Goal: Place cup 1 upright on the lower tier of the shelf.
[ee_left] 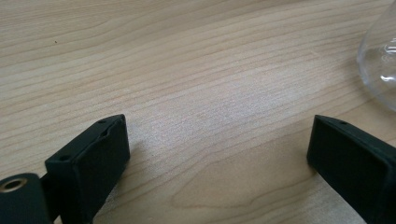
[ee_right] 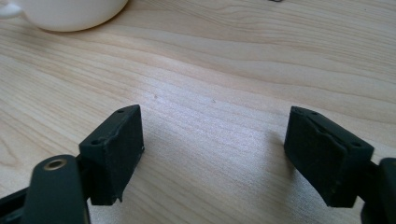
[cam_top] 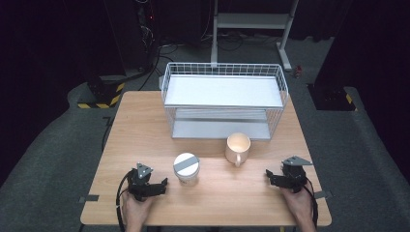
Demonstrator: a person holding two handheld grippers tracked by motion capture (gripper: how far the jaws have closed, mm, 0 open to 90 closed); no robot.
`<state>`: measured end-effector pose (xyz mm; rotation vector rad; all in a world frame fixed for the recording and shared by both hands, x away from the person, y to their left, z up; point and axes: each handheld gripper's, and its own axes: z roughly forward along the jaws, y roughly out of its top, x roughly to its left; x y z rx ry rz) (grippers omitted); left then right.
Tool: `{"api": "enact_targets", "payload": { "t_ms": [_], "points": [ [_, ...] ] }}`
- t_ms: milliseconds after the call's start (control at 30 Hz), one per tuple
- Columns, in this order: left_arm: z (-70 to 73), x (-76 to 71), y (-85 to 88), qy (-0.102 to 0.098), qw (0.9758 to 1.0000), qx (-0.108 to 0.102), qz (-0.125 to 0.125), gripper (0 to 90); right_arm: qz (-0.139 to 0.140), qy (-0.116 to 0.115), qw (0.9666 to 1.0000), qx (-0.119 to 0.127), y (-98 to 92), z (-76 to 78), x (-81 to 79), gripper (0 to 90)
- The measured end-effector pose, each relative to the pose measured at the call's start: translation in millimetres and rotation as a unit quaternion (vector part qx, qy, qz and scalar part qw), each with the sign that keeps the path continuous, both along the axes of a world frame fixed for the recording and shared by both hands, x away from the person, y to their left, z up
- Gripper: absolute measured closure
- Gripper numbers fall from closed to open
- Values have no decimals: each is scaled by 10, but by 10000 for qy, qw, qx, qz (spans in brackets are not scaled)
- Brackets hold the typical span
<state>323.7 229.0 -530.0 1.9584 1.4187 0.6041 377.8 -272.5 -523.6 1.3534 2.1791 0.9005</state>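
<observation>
Room: dark all around, grey carpet, black stands and cables at the back, hazard-striped feet on both sides, a pale metal frame behind.
Table: light wood, lit brightly, with both forearms coming in over its near edge.
Wire rack: white, 2 shelves, standing at the far middle of the table, and both shelves look bare from here.
Jar: clear glass with a white lid and a grey strip across it, upright, near-centre, just beside the left gripper; its curved glass wall peeks in at the right edge of the left gripper view.
Mug: cream, upright, handle toward the person, standing just in front of the rack; its base shows at the top left of the right gripper view.
Left gripper: low on the table, aimed toward the jar, jaws spread wide with bare wood between them, touching nothing.
Right gripper: resting near the right edge, well apart from the mug, jaws spread too, nothing between them.
Done so far: as I read it, nothing; jar and mug both stand free on the table.
Left to do: everything, the reach, the grasp, the lift, and, likely, a placing on the rack.
Likely first pick: the jar, since it's nearest the left gripper.
</observation>
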Motion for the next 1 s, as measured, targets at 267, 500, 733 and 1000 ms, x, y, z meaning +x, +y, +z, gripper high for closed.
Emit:
{"api": "enact_targets", "payload": {
  "t_ms": [267, 500, 733, 1000],
  "points": [
    [2, 3, 6, 0, 10000, 17, -16, 69, -94, 25, 9999, -26, -3, -4, 12, 146],
    [4, 11, -20, 25, 9999, 9, 132, 68, -93, 24, 10000, -27, -3, -4, 13, 146],
    [5, 11, -16, 20, 9999, 11, 130, 71, -94, 25, 9999, -25, -3, -3, 13, 146],
    [14, -42, -5, 13, 9998, -177, 88, 69, -94, 25, 9999, -25, -3, -3, 13, 146]
  ]
}}
